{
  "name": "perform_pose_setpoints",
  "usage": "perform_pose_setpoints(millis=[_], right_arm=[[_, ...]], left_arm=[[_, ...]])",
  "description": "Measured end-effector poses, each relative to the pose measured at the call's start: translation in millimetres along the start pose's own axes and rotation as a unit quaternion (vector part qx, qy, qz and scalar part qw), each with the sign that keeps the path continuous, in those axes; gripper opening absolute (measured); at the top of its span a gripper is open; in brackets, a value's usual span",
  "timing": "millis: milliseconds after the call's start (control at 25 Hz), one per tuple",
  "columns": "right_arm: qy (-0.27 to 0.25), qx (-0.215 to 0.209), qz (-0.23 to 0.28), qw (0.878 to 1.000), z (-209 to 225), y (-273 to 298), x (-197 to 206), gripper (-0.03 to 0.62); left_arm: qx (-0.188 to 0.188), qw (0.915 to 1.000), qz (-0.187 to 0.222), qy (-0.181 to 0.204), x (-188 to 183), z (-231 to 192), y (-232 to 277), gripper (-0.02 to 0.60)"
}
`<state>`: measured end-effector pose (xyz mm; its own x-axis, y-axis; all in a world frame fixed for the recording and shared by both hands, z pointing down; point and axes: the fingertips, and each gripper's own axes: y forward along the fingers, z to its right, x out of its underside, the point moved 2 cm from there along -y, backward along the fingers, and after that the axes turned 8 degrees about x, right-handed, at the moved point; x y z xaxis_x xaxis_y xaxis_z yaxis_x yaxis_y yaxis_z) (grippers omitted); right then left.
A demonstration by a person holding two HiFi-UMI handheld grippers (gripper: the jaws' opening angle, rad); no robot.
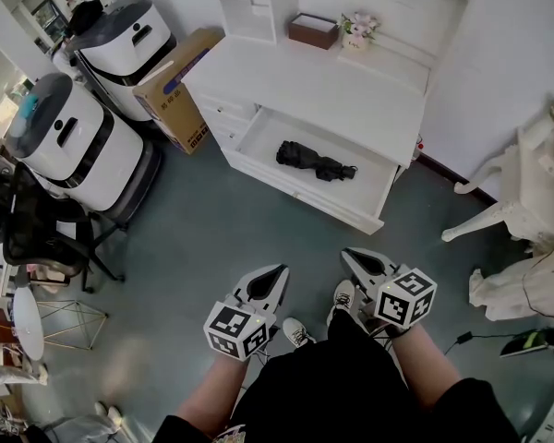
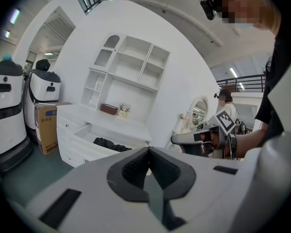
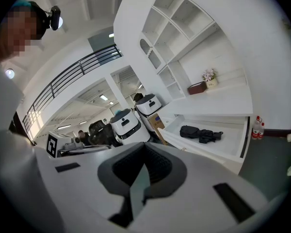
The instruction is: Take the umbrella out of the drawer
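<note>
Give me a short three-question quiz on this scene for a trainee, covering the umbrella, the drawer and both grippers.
1. True or false: the black folded umbrella lies in the open white drawer.
2. Multiple choice: the left gripper and the right gripper are A) both shut and empty, B) both shut on the umbrella, C) one open, one shut.
3. Short answer: in the head view, what stands on the floor beside the left end of the white desk?
Key: 1 true; 2 A; 3 a brown cardboard box.
</note>
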<state>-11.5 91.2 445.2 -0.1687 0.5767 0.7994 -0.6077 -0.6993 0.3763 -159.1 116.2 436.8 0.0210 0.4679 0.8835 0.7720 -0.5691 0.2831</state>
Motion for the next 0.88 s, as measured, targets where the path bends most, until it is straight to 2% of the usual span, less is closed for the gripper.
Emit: perform_pose_setpoints(millis=[880], right_arm=[[-0.007,-0.015,-0.006,1.0,58,0,-40,0.003]], left_arm=[[-0.004,1.0,0.0,-0.006,-18,9,70,0.004]])
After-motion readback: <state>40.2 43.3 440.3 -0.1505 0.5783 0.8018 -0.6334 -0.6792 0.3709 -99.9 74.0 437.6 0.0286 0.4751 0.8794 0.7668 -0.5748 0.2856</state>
